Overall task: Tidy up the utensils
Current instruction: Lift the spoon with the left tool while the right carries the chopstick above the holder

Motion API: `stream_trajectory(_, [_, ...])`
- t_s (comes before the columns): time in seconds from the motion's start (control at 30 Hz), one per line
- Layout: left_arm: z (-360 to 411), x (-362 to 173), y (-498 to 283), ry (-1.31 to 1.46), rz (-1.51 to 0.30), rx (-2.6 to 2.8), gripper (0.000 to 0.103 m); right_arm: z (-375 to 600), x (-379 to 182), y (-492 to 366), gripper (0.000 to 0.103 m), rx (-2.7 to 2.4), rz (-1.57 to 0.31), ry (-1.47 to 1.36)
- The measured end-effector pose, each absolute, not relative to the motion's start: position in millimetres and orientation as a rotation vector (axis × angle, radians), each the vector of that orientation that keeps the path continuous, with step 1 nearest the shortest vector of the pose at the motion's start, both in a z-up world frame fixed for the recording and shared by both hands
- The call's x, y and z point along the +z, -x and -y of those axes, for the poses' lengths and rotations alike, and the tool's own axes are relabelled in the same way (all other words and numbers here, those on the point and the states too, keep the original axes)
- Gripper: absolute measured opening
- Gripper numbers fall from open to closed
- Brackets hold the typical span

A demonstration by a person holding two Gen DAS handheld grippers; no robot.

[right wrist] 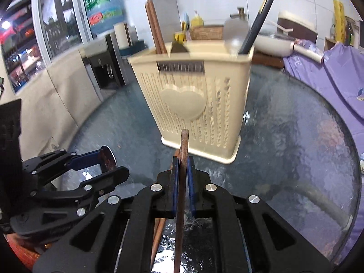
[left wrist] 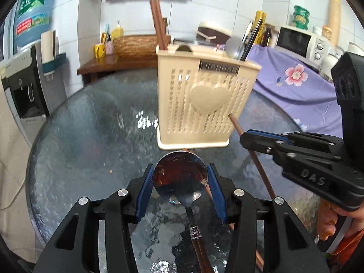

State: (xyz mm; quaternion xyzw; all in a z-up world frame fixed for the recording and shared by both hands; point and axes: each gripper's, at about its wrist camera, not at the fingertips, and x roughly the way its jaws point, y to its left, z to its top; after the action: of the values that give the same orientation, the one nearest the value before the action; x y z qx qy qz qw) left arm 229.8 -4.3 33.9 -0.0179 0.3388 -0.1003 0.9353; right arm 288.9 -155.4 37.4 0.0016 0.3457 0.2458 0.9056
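In the left wrist view my left gripper is shut on a metal spoon. Its blue pads press both edges of the bowl, and the brown handle runs back under the gripper. A cream utensil holder with a heart on its front stands just beyond, with brown chopsticks in its left slot and a ladle in its right. My right gripper is shut on a single brown chopstick that points up toward the holder. Another chopstick lies on the table below it.
The round glass table carries the holder. A water dispenser stands to the left, and to the right a purple cloth lies under a microwave. A wooden bench sits behind. A person's hand grips the right tool.
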Motion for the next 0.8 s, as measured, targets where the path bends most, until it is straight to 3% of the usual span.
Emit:
stream_trajectory(0.47, [-1.7, 64.1, -227.1, 0.057, -0.602, -0.233, 0.046, 184.1, 111.4, -253.9, 0.008, 0.506, -0.513, -0.047])
stream_trajectory(0.8, [-3.5, 78.8, -229.5, 0.051, -0.566, -0.239, 0.046, 191.8, 131.4, -248.2, 0.008, 0.507, -0.469, -0.071])
